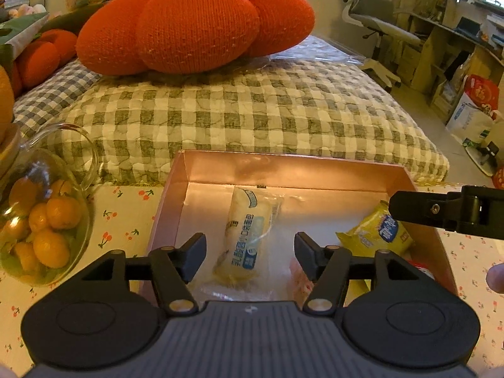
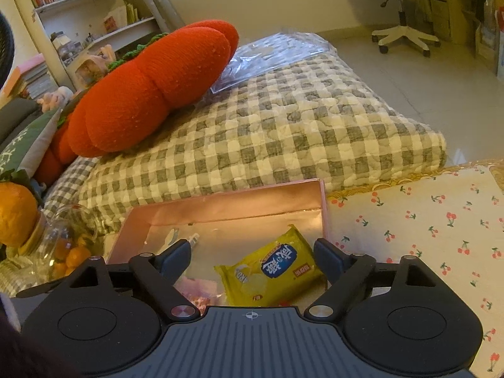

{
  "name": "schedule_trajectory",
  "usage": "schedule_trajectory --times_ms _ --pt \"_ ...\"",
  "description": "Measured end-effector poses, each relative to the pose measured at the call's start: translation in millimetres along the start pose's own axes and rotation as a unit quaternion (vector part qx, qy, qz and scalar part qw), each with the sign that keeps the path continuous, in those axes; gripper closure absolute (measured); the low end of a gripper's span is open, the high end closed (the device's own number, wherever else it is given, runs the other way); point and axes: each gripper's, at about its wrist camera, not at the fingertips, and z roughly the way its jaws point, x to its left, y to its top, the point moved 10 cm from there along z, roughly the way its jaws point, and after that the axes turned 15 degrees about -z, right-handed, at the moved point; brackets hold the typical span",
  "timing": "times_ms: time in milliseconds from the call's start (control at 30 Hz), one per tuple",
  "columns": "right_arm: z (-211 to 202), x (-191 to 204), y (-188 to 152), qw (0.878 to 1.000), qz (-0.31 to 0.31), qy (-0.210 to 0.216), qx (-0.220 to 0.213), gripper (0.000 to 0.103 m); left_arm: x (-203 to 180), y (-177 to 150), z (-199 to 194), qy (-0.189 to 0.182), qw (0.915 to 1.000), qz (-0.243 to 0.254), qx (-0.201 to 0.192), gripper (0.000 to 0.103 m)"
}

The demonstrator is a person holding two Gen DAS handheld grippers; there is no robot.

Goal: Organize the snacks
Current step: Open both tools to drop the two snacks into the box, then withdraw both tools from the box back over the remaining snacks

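Cherry-print tablecloth [image 2: 425,236] beside a checked quilt [image 1: 252,110]: pink box [image 1: 283,163] holds a white bread pack [image 1: 245,236] and yellow snack pack [image 2: 274,271]. Left gripper [image 1: 249,253] released above the bread pack, pads clear; right gripper [image 2: 252,258] spread wide w/ nothing grasped.

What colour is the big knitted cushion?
Orange-red cushion with a green top, best in the left wrist view.

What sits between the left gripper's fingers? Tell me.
The clear-wrapped bread roll, lying in the pink box, untouched by the left gripper; left wrist view.
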Motion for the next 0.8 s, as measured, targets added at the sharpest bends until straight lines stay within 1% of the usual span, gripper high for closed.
schedule_trajectory --times_ms 233,300,467,667,800 --pt "-26.5 6.2 -1.0 1.000 -0.011 -0.005 -0.002 0.016 -2.3 -5.8 -22.5 -0.008 1.0000 0.004 -0.002 0.031" --pt "-33.4 9.2 -2.8 1.000 -0.014 -0.005 0.001 0.016 -2.1 -7.5 -25.8 -0.011 0.9999 0.003 0.000 0.025" --pt "-50.3 18.3 -10.1 1.000 -0.025 -0.003 0.004 0.012 2.1 -15.4 -44.9 -0.012 0.9999 0.007 0.002 0.014" --pt "-71.0 25.7 -23.5 1.000 -0.027 -0.002 0.011 0.011 12.4 -25.6 -68.5 -0.010 0.9999 0.005 0.001 0.007" --pt "-84.4 31.3 -35.8 0.999 -0.046 -0.007 0.015 0.011 25.2 -33.1 -83.0 -0.004 1.0000 -0.001 -0.002 0.005"
